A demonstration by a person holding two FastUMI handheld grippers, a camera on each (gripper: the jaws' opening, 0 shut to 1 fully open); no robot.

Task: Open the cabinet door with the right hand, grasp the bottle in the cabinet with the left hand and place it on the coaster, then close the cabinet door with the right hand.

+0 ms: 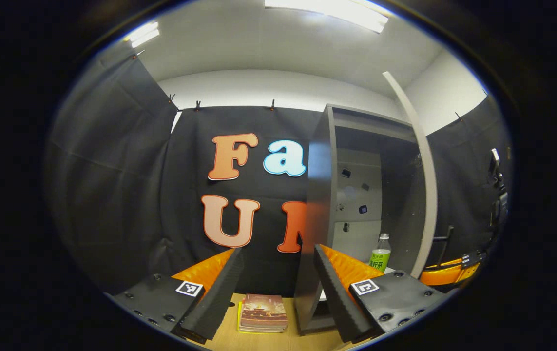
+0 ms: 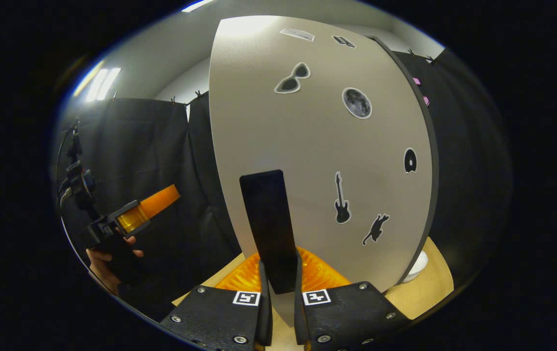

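The grey cabinet (image 1: 318, 195) stands open, its door (image 1: 423, 185) seen edge-on in the left gripper view. Inside, low on the cabinet floor, stands a clear bottle (image 1: 381, 253) with a green label and a white cap. My left gripper (image 1: 277, 249) is open and empty, short of the cabinet and to the left of the bottle. In the right gripper view the door (image 2: 327, 146) carries several stickers. My right gripper (image 2: 279, 261) is shut on the door's black handle (image 2: 269, 219). A small white round thing (image 2: 415, 267) lies on the table past the door's edge.
A stack of books (image 1: 262, 313) lies on the wooden table (image 1: 229, 336) just below the left gripper. In the right gripper view a hand (image 2: 105, 270) holds the left gripper (image 2: 134, 214) off to the left. Black cloth walls close in the booth.
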